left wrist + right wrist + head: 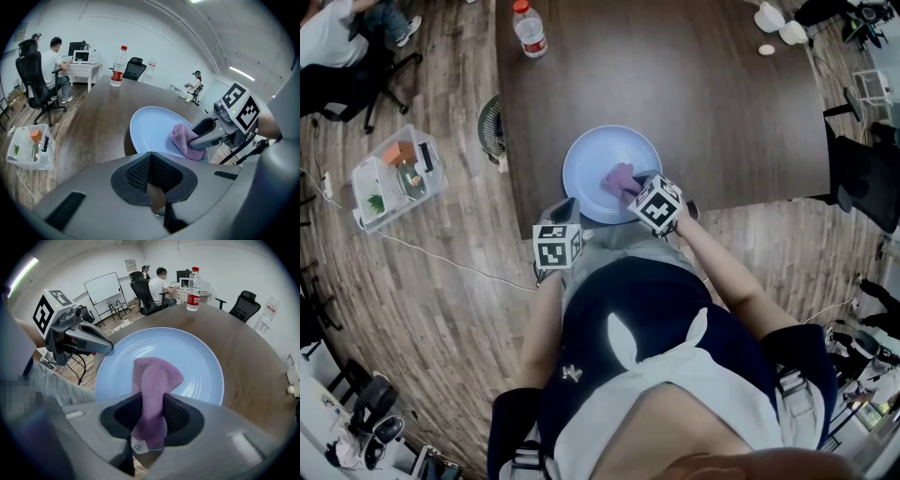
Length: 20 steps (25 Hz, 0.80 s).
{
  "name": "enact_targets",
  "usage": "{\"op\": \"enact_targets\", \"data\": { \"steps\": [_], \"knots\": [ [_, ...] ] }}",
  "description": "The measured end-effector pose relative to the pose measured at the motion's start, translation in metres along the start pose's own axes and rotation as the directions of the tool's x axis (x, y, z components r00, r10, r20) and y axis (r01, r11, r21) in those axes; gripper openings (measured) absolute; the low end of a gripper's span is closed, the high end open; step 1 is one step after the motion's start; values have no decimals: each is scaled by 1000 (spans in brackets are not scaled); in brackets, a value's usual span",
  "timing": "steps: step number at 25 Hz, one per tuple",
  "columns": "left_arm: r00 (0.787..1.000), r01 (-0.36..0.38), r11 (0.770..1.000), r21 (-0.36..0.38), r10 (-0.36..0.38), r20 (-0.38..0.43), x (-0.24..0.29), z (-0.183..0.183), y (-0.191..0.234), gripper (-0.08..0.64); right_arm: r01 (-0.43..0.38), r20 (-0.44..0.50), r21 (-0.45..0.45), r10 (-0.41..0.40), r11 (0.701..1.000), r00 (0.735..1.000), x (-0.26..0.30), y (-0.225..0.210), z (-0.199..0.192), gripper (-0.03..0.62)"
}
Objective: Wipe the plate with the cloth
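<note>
A pale blue plate [591, 155] lies at the near edge of the dark wooden table [703, 103]. A purple cloth [622, 178] rests on its near right part. My right gripper [630, 191] points steeply down and is shut on the cloth [152, 376], which stands up between the jaws and spreads onto the plate [192, 359]. My left gripper [565, 212] is at the plate's near left rim, its jaws closed on that rim [138, 150]. The left gripper view shows the right gripper [199, 137] pressing the cloth [183, 138] on the plate [150, 126].
A water bottle [529, 28] stands at the table's far left edge. Small white things [778, 23] sit at the far right corner. A clear plastic box [394, 178] and a round fan-like object [491, 127] are on the floor to the left. Office chairs [867, 178] stand around.
</note>
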<state>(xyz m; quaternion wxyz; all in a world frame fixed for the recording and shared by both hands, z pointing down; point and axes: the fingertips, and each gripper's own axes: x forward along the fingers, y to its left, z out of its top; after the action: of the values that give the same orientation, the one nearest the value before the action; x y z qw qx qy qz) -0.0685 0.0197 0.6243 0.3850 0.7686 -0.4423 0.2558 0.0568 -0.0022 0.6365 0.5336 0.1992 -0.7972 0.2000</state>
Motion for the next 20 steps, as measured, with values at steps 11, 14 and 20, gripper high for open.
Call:
{"op": "enact_targets", "data": {
  "steps": [11, 14, 20],
  "knots": [
    [1000, 4, 1000, 19, -4, -8, 2, 0, -5, 5, 46, 5, 57, -46, 997, 999, -4, -27, -8, 130],
    [1000, 2, 1000, 23, -2, -11, 3, 0, -5, 5, 46, 23, 97, -48, 994, 999, -4, -35, -8, 130],
    [1000, 0, 999, 37, 0, -15, 6, 2, -5, 5, 63, 18, 156, -66, 986, 998, -6, -58, -13, 132]
  ]
}}
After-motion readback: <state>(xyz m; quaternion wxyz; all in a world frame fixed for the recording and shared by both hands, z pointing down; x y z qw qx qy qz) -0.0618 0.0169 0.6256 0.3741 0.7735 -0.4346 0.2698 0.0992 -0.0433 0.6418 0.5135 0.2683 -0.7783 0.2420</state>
